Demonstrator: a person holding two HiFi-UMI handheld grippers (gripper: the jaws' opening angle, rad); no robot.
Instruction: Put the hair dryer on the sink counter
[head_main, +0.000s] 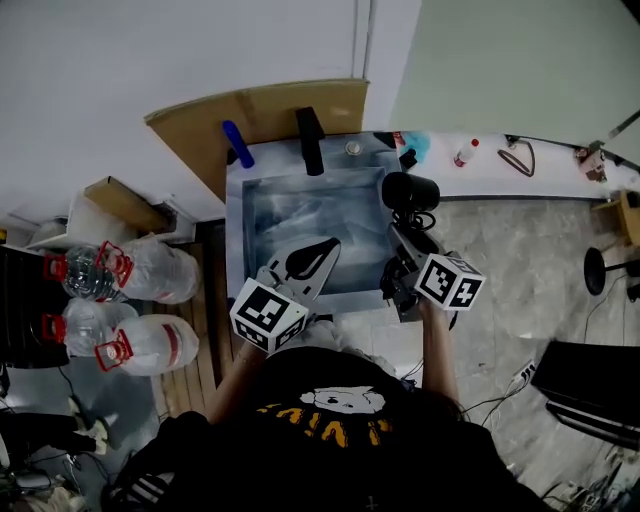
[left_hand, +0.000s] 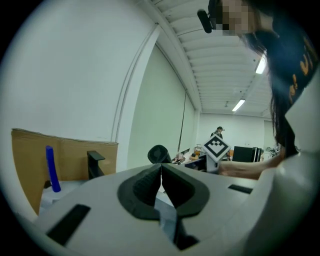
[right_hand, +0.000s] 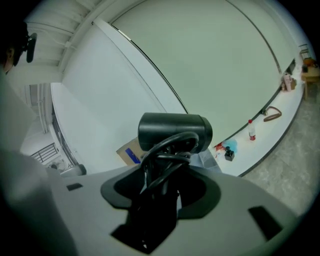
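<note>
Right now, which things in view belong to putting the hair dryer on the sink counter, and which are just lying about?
Job in hand:
- hair dryer, gripped by the right tool
- sink counter

Lying about:
- water jugs
- cardboard sheet
- blue stick
- small bottle on the ledge
- left tool, shut and empty

The faucet (head_main: 310, 141) stands at the sink's (head_main: 290, 215) back edge, with cardboard (head_main: 262, 113) behind it. The dryer (head_main: 409, 192), held in the right gripper (head_main: 404, 238), is over the sink's right edge. The left gripper (head_main: 322, 252) is over its front. A bottle (head_main: 464, 153) stands on the table (head_main: 492, 179) to the right. Jugs (head_main: 150, 271) lie left of the sink.
</note>
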